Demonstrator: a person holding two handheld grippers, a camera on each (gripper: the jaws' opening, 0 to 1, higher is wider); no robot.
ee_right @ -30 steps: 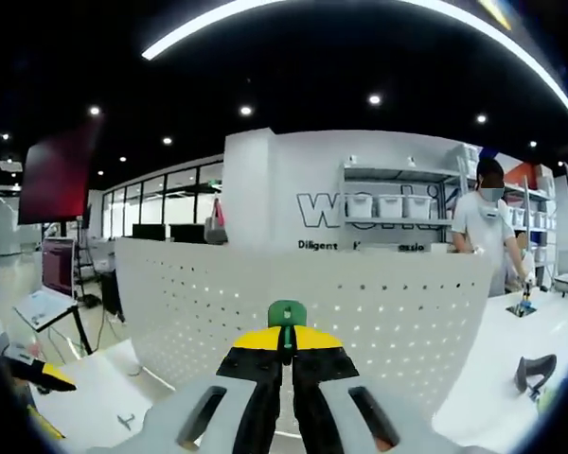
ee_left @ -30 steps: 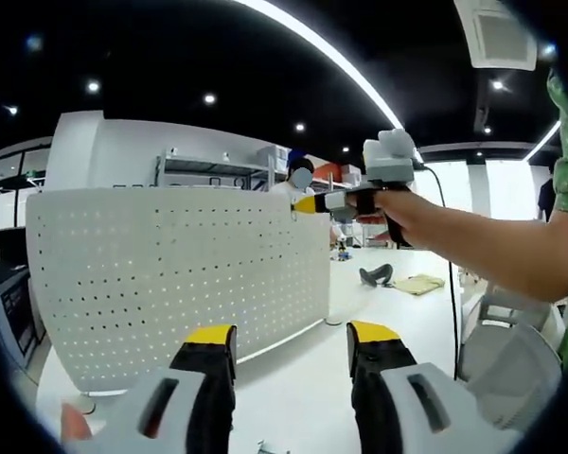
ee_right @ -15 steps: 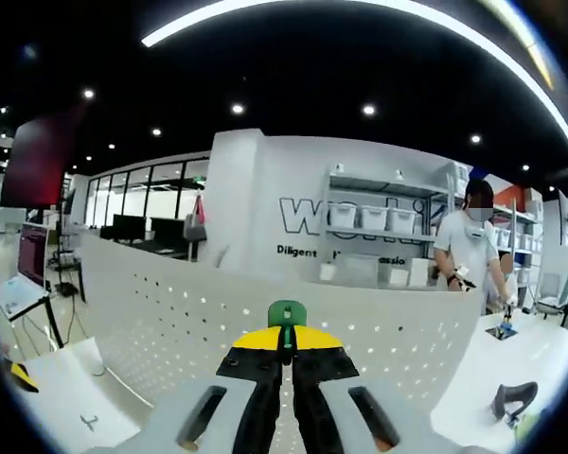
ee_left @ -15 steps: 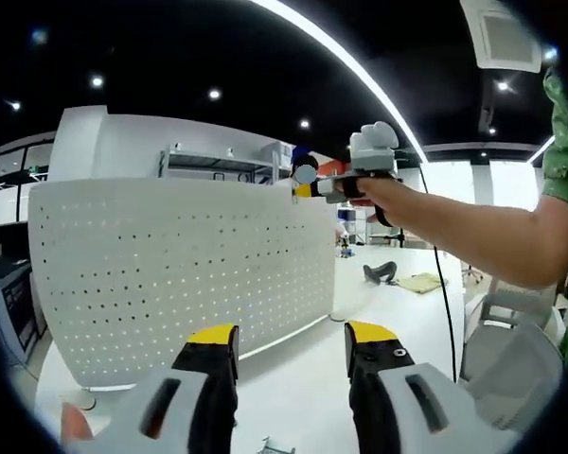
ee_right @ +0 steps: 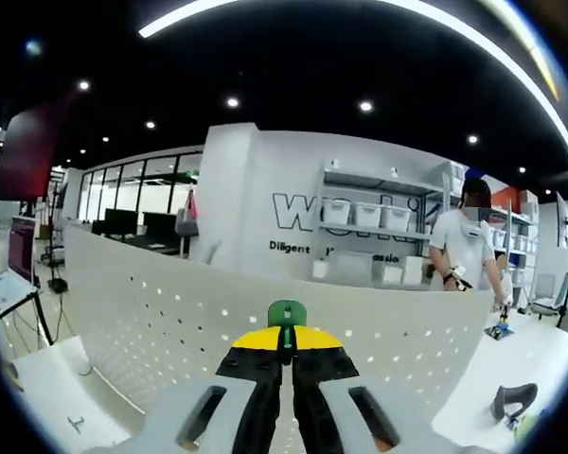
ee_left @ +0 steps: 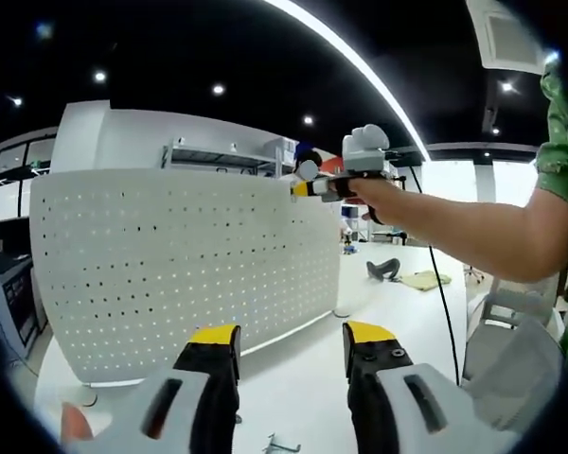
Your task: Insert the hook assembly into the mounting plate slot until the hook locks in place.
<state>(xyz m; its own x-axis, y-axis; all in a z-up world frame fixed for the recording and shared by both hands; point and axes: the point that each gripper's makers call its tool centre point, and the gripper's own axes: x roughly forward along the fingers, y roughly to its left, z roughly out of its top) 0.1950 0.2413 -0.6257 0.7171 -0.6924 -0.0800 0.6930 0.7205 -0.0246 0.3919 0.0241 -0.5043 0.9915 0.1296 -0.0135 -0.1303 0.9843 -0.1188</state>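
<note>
Hook pinched in right tool, near pegboard.

An open-plan lab or workshop hall inside an office building.

A dark ceiling carries round spotlights and a long curved light strip; at 12 o'clock in the right gripper view a white wall bears large lettering, with metal shelving holding white bins beside it. At 9 o'clock runs a row of glass-walled rooms. A white table carries a perforated white panel, and a person stands working at another table at 3 o'clock.
</note>
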